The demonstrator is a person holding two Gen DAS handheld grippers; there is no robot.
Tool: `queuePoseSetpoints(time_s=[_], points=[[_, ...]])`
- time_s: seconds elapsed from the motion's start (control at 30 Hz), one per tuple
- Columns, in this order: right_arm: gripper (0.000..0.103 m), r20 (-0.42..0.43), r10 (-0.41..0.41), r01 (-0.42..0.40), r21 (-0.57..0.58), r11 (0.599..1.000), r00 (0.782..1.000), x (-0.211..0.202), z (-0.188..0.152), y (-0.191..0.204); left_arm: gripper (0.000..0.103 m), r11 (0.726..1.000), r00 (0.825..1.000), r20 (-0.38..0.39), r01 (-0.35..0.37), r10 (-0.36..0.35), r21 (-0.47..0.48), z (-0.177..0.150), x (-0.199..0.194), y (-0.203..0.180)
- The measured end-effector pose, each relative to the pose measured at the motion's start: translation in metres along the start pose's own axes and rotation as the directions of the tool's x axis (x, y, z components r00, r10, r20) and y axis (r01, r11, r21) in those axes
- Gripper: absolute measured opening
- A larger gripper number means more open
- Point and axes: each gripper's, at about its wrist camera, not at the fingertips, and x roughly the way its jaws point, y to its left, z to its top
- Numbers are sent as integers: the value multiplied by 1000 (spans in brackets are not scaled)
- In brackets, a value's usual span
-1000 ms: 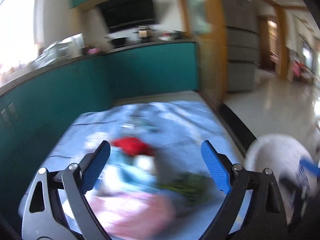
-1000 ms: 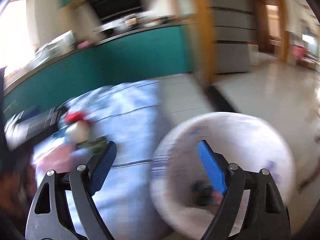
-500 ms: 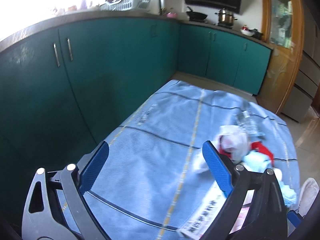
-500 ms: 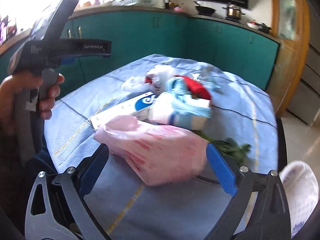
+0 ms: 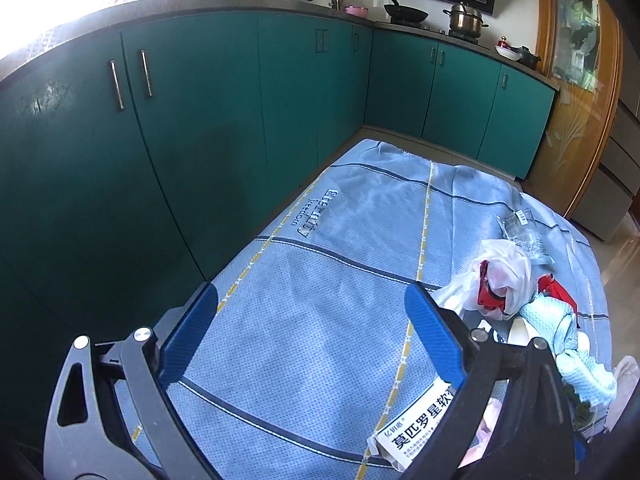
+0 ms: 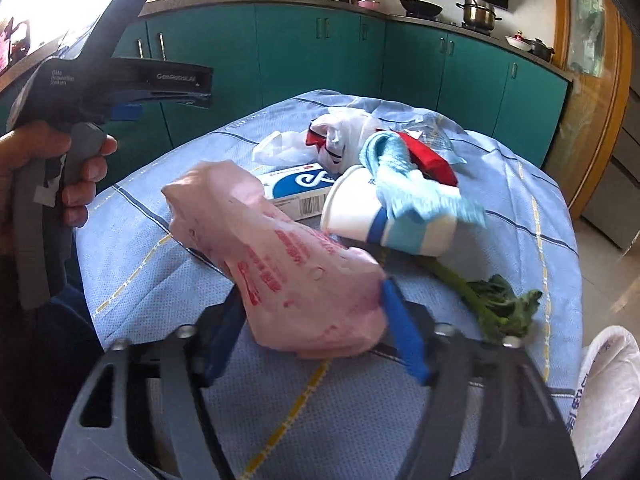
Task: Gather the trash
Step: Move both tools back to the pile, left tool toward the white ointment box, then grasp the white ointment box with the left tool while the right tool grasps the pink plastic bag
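A heap of trash lies on a table under a blue cloth (image 5: 320, 260). My right gripper (image 6: 312, 292) is closing its jaws on a pink plastic bag (image 6: 280, 248), whose near end sits between the pads and touches them. Behind it lie a medicine box (image 6: 296, 188), a tipped paper cup (image 6: 360, 208) with a light-blue rag (image 6: 404, 176), a red wrapper (image 6: 428, 156), a white plastic bag (image 6: 340, 132) and a green vegetable stalk (image 6: 492, 304). My left gripper (image 5: 310, 296) hangs open over bare cloth, left of the heap, with nothing between its fingers.
A white trash bag (image 6: 608, 380) stands beside the table at the lower right. Teal cabinets (image 5: 200, 140) run close along the left and far sides. A wooden door (image 5: 580, 100) and tiled floor lie to the right. A hand (image 6: 80, 168) holds the left gripper.
Both views swung from the white trash bag to the table. The right jaws, wide around the pink bag half a second ago, have narrowed onto it. The left gripper stays open.
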Motion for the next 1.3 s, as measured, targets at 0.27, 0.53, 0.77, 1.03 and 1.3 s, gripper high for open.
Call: queuePoseSetpoints(time_s=[0.27,0.53,0.77,1.03,1.3], points=[[53,21,0,0,24,1000,1000,-24,-12,-14,94,1000,1000,-6,-10,10,6,0,5,1],[53,12,-107,104,146,984,994,-61,-34,-64,94,1000,999,-31,12,-11,24,-1,12,1],[80,7,-93,91,146,985,996,-61,-39,-66,95,946,969,-163,223,-188,234,-23,16,-46],[87,-24,-75,77,103,992,997,-34,-28,-49,95,888,952,-243,271,-189,372,-47,20,-77],[84,-6,-18,19,86,996,1000,-32,-27,-37,95,873,940,-291,287,-177,395,-58,28,-80]])
